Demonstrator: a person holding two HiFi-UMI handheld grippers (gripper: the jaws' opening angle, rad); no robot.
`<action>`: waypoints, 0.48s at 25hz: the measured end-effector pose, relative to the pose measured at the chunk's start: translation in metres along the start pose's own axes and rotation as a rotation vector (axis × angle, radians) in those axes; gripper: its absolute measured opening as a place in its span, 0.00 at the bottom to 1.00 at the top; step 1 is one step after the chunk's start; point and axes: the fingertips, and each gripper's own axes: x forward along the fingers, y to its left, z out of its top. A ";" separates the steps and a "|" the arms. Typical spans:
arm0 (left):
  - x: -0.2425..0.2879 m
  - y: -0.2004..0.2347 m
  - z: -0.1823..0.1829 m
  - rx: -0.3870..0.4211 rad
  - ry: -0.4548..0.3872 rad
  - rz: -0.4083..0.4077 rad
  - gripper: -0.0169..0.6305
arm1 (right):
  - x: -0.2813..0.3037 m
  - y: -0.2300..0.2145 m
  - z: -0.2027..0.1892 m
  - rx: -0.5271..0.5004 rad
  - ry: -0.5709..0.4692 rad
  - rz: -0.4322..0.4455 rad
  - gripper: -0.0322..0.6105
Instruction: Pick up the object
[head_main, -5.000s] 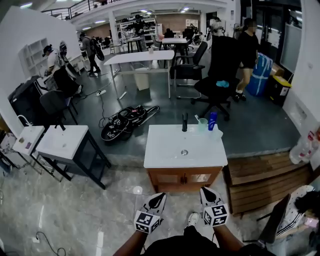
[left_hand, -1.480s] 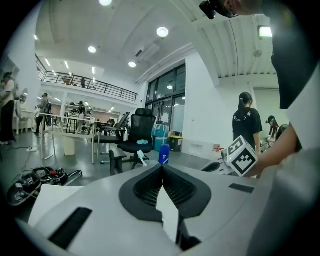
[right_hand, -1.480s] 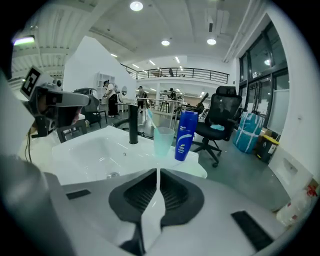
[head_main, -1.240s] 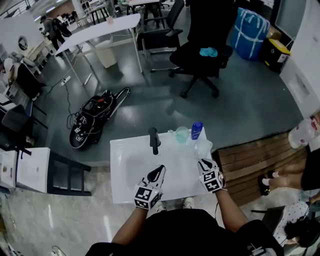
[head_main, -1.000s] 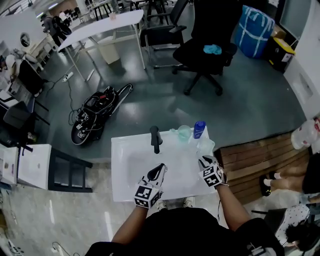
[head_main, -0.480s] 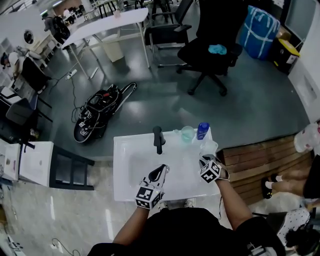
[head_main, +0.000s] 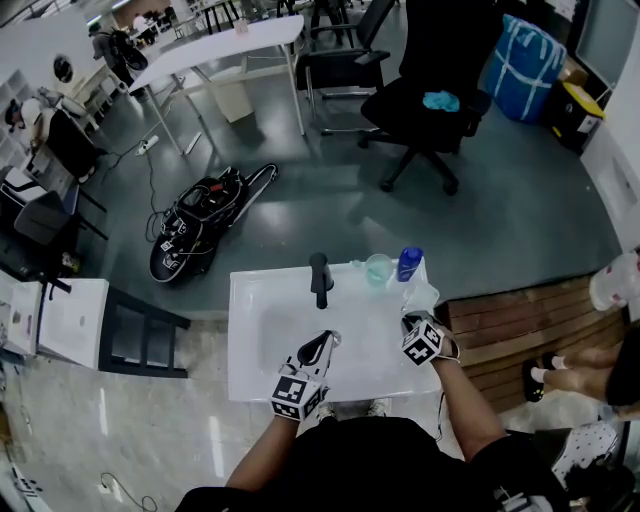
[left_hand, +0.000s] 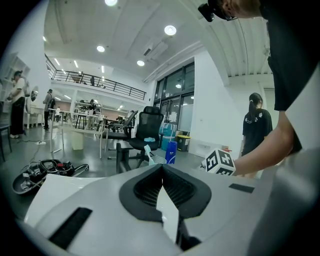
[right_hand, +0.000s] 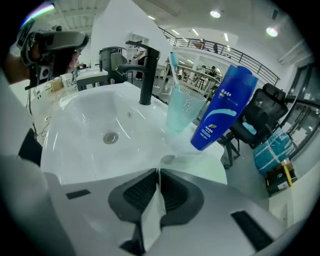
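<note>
- You had one white rectangular sink basin (head_main: 258, 322).
- One black metal tap (head_main: 320, 280).
- One pale green translucent cup (head_main: 378, 269).
- One pale blue toothbrush (right_hand: 173, 62).
- One blue plastic bottle (head_main: 408, 264).

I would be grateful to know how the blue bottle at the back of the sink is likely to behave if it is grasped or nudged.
The blue bottle looks tall and narrow, so a push near its top would probably tip it. Its glossy plastic surface may slip in a light grasp. It is opaque, so how full and heavy it is cannot be judged.
</note>
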 end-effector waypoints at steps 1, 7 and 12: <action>0.000 0.000 0.001 0.001 -0.001 -0.002 0.05 | 0.000 0.000 0.001 0.008 -0.004 0.005 0.10; -0.001 -0.003 0.001 0.002 -0.002 -0.010 0.05 | -0.007 0.002 0.008 0.018 -0.027 -0.007 0.09; -0.002 -0.004 -0.001 0.002 0.008 -0.015 0.05 | -0.019 0.002 0.017 0.015 -0.049 -0.028 0.09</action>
